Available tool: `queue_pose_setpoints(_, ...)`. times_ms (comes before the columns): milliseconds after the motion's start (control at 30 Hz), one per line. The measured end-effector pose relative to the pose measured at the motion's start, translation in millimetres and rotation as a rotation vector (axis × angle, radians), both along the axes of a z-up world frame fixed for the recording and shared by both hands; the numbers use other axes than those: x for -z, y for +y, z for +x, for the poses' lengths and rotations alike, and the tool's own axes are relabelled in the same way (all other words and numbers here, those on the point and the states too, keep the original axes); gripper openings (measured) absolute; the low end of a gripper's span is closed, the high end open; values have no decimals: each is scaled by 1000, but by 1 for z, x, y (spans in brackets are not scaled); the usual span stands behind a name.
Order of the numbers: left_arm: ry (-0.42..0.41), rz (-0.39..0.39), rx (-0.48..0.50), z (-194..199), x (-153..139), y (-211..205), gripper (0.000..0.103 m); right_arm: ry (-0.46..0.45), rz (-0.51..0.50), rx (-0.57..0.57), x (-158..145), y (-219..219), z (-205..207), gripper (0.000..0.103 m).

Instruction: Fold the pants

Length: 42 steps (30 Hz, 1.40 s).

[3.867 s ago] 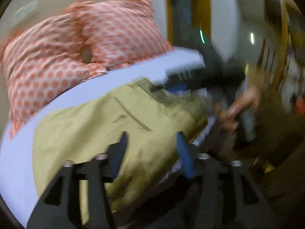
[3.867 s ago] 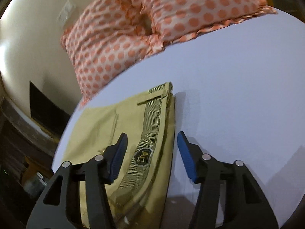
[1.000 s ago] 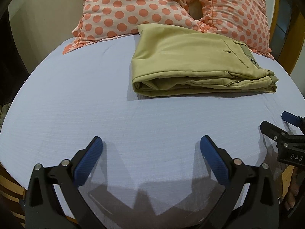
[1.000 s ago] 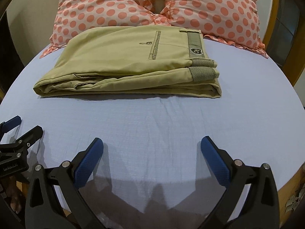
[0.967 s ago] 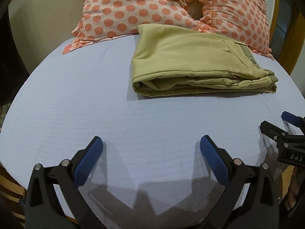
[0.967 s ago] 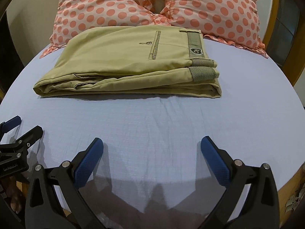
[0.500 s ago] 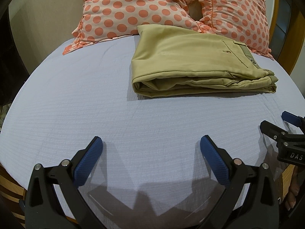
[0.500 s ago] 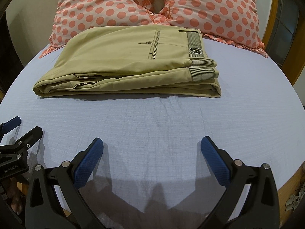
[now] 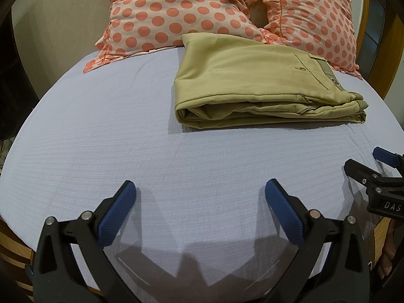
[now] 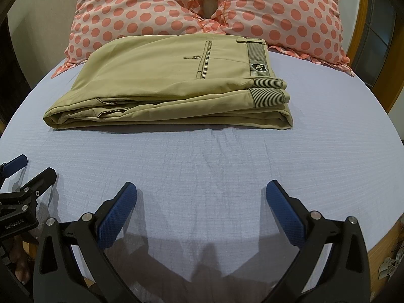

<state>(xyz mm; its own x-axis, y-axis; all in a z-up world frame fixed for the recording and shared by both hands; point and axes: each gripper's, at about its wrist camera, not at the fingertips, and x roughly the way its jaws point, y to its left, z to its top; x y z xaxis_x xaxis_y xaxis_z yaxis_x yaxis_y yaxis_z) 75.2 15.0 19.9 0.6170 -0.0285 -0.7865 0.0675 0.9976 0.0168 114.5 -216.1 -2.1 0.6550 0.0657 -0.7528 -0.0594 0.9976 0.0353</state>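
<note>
Fingers [image 9: 118, 212] of the left gripper [image 9: 200, 189] spread wide over the sheet [image 9: 101, 131], holding nothing; the right gripper [image 10: 201, 189] likewise gapes wide and empty. Pants [image 10: 174, 80] lie folded, well apart from both grippers, their far edge apparently touching two dotted pillows [image 10: 277, 7], waistband [image 10: 257, 60] to the right.

Folded pants [image 10: 171, 85] on bed [image 10: 227, 156] (grippers apart)
</note>
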Motion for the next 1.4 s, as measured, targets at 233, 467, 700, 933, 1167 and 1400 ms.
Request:
queue_pose_setpoints(233,-1,0,-1,0,0,-1,101,0,0,-1,0,0,0,102)
queue_pose_setpoints(467,-1,0,-3,0,0,-1,101,-1,0,-1,0,-1,0,102)
queue_pose_setpoints(700,-2,0,-4,0,0,-1,101,-1,0,-1,0,-1,0,102)
queue_pose_setpoints(933,1,0,-5,-1,0,-2,101,-1,0,-1,1,-1,0,102)
queue_pose_setpoints(1167,41,0,-5,5,-3,-3,101,-2,0,0,1,0,0,102)
queue_pose_setpoints(1400,49,-1,-6,7,-4,-2,101,-6,0,1,-1,-1,0,102)
